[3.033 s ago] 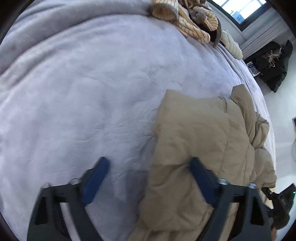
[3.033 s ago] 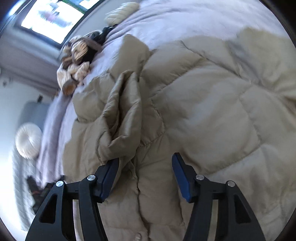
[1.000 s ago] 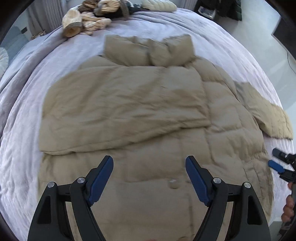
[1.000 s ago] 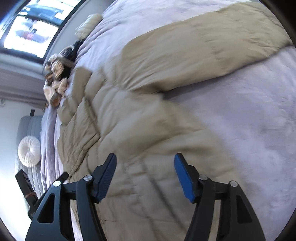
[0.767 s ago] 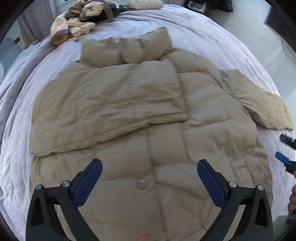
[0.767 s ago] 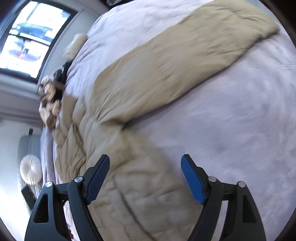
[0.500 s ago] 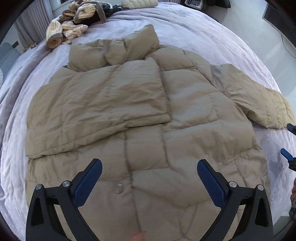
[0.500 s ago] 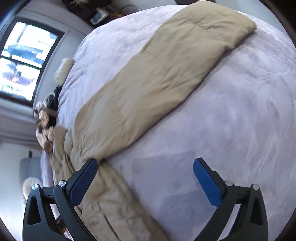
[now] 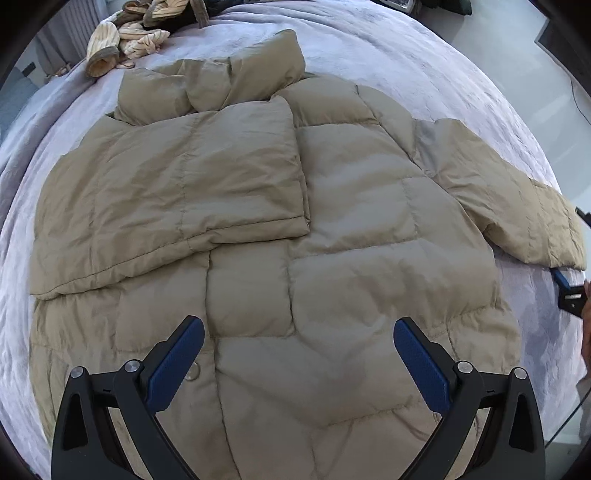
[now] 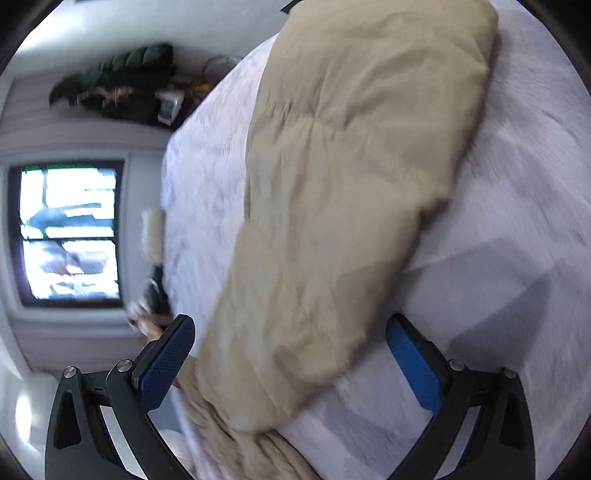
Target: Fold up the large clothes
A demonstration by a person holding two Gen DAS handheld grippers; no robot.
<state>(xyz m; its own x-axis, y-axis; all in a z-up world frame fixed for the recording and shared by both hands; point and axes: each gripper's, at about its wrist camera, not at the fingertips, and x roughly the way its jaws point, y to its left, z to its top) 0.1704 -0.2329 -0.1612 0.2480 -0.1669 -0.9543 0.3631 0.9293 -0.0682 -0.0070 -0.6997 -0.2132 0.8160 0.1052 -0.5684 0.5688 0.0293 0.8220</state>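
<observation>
A large beige puffer jacket [image 9: 332,229] lies flat on the lilac bed [image 9: 424,55], collar at the far end. Its left sleeve [image 9: 177,192] is folded across the chest. Its right sleeve [image 9: 517,206] stretches out toward the bed's right edge. My left gripper [image 9: 295,354] is open and empty, above the jacket's lower front. My right gripper [image 10: 291,354] is open and empty, just over the outstretched sleeve [image 10: 351,166], its pads either side of it. The right gripper also shows at the right edge of the left wrist view [image 9: 567,284].
A heap of striped cream clothes [image 9: 140,26] lies at the bed's far left corner. In the blurred right wrist view, a window [image 10: 70,232] and dark clothes on a radiator shelf [image 10: 122,81] stand beyond the bed. The floor lies past the bed's right edge [image 9: 554,74].
Both grippers have opened wider. The left pulled back to view the whole jacket. The right swung off the jacket body and along the outstretched sleeve, and is still moving.
</observation>
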